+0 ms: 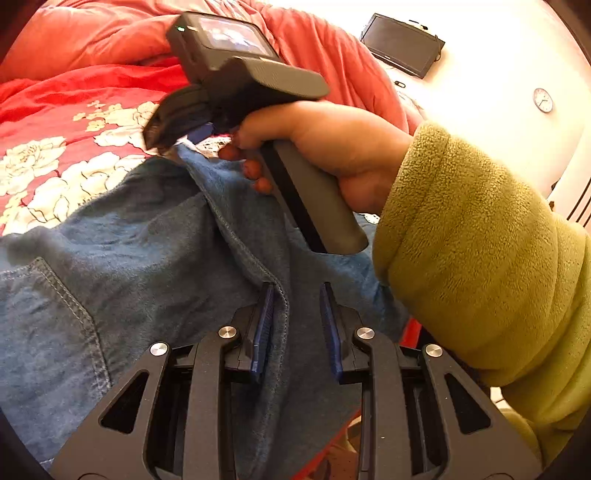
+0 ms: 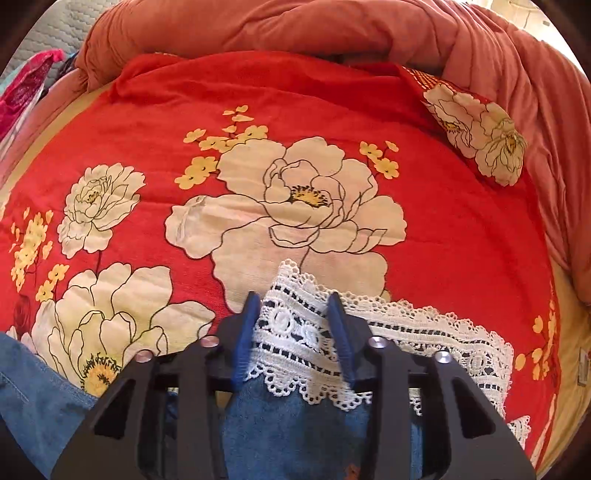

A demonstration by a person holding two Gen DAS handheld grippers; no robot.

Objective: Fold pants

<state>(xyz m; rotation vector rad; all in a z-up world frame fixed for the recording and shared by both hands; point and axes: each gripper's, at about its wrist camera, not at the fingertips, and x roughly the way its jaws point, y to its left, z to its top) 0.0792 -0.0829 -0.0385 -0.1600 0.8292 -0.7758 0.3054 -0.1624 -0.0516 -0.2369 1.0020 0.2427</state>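
Note:
Blue denim pants [image 1: 140, 258] with a white lace hem [image 2: 314, 332] lie on a red floral bedspread [image 2: 258, 110]. My left gripper [image 1: 297, 291] is open, its blue pads either side of a stitched seam fold of the denim. My right gripper [image 2: 293, 306] is open, its jaws straddling the lace hem at the leg end, with denim [image 2: 295, 424] beneath it. The right gripper also shows in the left wrist view [image 1: 173, 136], held by a hand in a green fleece sleeve, its tips at the pants' edge.
A bunched orange-red quilt [image 2: 295, 26] lies along the far side of the bed. A dark screen [image 1: 402, 44] and a small clock [image 1: 543, 100] sit on a white surface beyond the bed. Pink cloth [image 2: 26, 85] lies at far left.

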